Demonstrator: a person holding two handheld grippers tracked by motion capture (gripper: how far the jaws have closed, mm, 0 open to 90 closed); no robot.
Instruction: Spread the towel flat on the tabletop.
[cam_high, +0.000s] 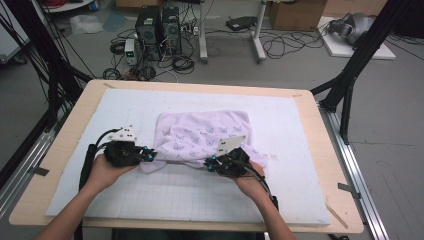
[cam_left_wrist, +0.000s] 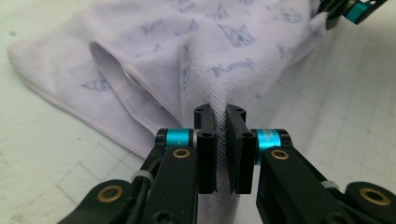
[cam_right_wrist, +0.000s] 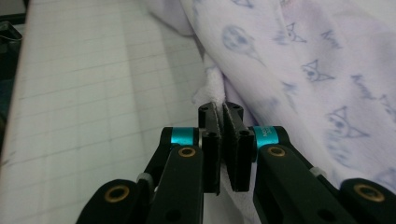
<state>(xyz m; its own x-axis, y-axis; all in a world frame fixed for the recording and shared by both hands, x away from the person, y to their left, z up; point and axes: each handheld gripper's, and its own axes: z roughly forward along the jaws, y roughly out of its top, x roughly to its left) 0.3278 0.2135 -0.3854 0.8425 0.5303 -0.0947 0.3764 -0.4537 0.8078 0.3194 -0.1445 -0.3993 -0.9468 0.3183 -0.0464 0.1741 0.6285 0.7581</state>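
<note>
A pale lilac towel (cam_high: 202, 135) printed with small blue cat faces lies rumpled in the middle of the white gridded mat (cam_high: 150, 195). My left gripper (cam_high: 150, 156) is shut on the towel's near left edge; in the left gripper view the cloth (cam_left_wrist: 196, 60) is pinched between the black jaws (cam_left_wrist: 221, 115). My right gripper (cam_high: 210, 163) is shut on the near right edge; in the right gripper view a fold of towel (cam_right_wrist: 299, 65) rises from between the jaws (cam_right_wrist: 220, 112). The hem stretches between both grippers. The other gripper's tip (cam_left_wrist: 348, 10) shows at top right of the left gripper view.
The mat covers a light wooden table (cam_high: 65, 150). Beyond the far edge, the floor holds computer towers (cam_high: 157, 32), tangled cables and a cardboard box (cam_high: 295, 14). Black frame legs (cam_high: 350, 75) stand at the right, and bare mat surrounds the towel.
</note>
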